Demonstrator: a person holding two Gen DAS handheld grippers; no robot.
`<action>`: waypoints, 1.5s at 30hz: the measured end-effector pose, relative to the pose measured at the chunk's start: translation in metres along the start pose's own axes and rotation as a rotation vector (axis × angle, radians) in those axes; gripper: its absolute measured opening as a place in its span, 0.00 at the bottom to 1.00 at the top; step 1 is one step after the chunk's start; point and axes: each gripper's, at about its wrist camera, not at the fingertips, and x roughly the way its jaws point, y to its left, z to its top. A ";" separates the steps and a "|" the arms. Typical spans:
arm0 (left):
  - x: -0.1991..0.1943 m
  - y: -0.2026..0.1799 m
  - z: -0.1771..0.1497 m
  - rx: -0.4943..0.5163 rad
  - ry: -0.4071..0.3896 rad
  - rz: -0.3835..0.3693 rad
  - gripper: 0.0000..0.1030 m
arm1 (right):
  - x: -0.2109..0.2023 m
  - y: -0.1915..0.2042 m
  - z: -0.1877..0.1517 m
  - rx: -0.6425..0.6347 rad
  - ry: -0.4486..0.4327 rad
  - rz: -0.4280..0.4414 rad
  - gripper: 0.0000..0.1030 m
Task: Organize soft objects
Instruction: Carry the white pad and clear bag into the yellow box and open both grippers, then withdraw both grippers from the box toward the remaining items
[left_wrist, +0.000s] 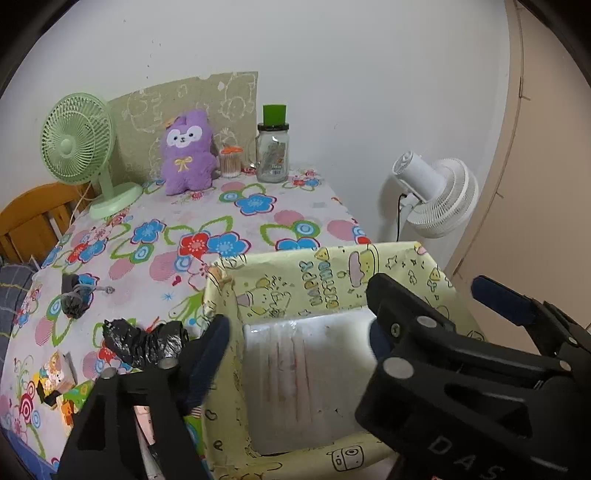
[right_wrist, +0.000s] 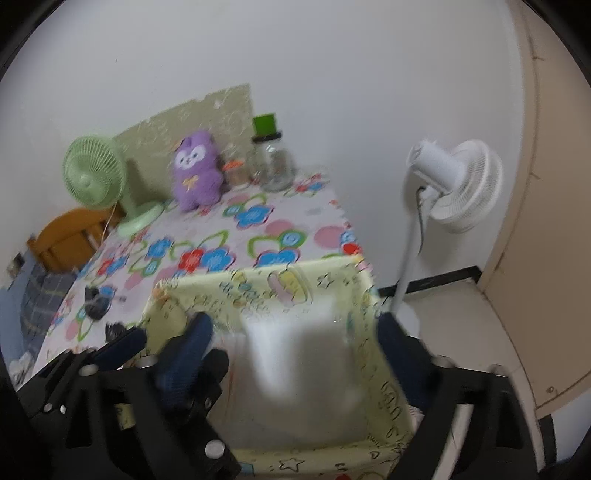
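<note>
Nearest to us, both grippers hang over the yellow birthday-print box, which sits at the near right corner of the bench. Our left gripper stands wide apart, one finger outside the box's left wall and the other over its interior, with nothing pressed between the pads. Our right gripper is spread just as wide, its fingers straddling the box opening, and grips nothing either.

Below them, the clear plastic pack lies flat on the box floor, filling most of it. We judge this soft pack is the task's thing of the moment, now lying free inside the box; both grippers point down into the opening because the pack is wide and limp enough to want two holds.

Left of the box, on the flowered cloth, lie a crumpled black bag and a small dark bundle, probably the soft things left to gather.

At the far edge, against the wall, the purple plush sits upright between the green fan and a glass jar. Beyond the bench a white fan stands on the floor.
</note>
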 end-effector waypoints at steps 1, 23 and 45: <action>-0.001 0.001 0.000 0.001 -0.003 0.005 0.84 | -0.001 0.001 0.001 -0.002 0.000 0.001 0.95; -0.047 0.013 0.005 0.041 -0.074 0.006 0.86 | -0.043 0.031 0.005 -0.008 -0.053 0.012 0.97; -0.103 0.070 -0.008 0.047 -0.141 -0.009 0.87 | -0.092 0.103 -0.009 -0.013 -0.130 -0.004 0.97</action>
